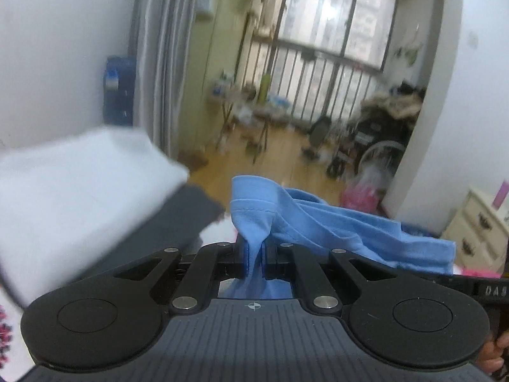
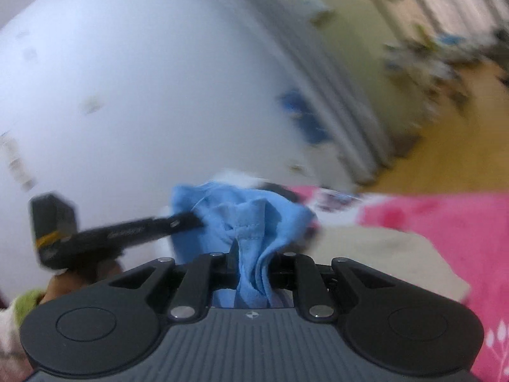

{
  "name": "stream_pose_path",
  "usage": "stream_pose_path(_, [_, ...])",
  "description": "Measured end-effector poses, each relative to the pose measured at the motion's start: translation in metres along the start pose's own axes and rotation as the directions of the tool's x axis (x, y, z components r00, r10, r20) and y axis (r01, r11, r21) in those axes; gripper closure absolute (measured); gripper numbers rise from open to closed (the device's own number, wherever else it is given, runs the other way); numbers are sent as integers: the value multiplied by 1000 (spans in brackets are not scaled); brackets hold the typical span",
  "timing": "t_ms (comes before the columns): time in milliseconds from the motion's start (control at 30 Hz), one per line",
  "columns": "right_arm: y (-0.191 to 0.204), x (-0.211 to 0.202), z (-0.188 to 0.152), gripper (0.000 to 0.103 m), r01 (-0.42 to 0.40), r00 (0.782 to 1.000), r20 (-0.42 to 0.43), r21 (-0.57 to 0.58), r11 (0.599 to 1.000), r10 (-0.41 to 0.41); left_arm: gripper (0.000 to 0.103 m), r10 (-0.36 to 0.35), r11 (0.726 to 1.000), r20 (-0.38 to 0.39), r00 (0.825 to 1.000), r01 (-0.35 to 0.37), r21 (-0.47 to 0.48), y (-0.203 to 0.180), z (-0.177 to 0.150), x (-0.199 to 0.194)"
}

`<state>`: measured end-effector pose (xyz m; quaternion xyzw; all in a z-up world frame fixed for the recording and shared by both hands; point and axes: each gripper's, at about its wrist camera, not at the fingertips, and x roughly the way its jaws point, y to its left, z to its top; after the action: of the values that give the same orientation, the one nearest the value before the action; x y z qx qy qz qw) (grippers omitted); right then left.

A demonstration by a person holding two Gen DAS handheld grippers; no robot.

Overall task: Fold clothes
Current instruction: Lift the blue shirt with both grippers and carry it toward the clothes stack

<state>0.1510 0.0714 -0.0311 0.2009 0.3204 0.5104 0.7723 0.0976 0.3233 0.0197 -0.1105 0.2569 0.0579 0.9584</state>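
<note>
Filling the right wrist view's lower right, a pink patterned bedspread (image 2: 445, 232) lies under the light blue cotton garment (image 2: 241, 219), a cover the left view barely shows. A folded white cloth (image 1: 79, 184) left of that garment (image 1: 318, 222) appears in the left view alone. Left gripper (image 1: 254, 254) and right gripper (image 2: 253, 267) each pinch a bunched hem, jaws pressed on fabric.

I am pinching a bunched fold of the blue garment (image 2: 251, 222) between my right gripper (image 2: 253, 270) jaws, its stitched hem standing up just ahead of them. My left gripper (image 2: 127, 232) is reaching in from the left, its tip touching the same cloth. A pink blanket (image 2: 445, 222) is lying blurred at the right.
</note>
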Motion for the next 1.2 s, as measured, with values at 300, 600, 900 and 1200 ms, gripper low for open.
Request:
stream_pose_path(300, [-66, 23, 6, 90, 94, 995, 35, 77, 993, -97, 98, 7, 994, -35, 999, -3, 106, -12, 10, 73])
stream_pose_path(600, [-83, 38, 2, 90, 144, 989, 25, 58, 988, -145, 97, 17, 983, -63, 998, -5, 185, -3, -12, 93])
stream_pose_path(900, [-110, 69, -3, 77, 240, 971, -9, 68, 968, -240, 69, 81, 988, -94, 992, -67, 138, 2, -16, 116])
stream_pose_path(1200, [-134, 21, 33, 66, 327, 927, 126, 186, 926, -353, 59, 41, 992, 6, 999, -40, -117, 19, 23, 81])
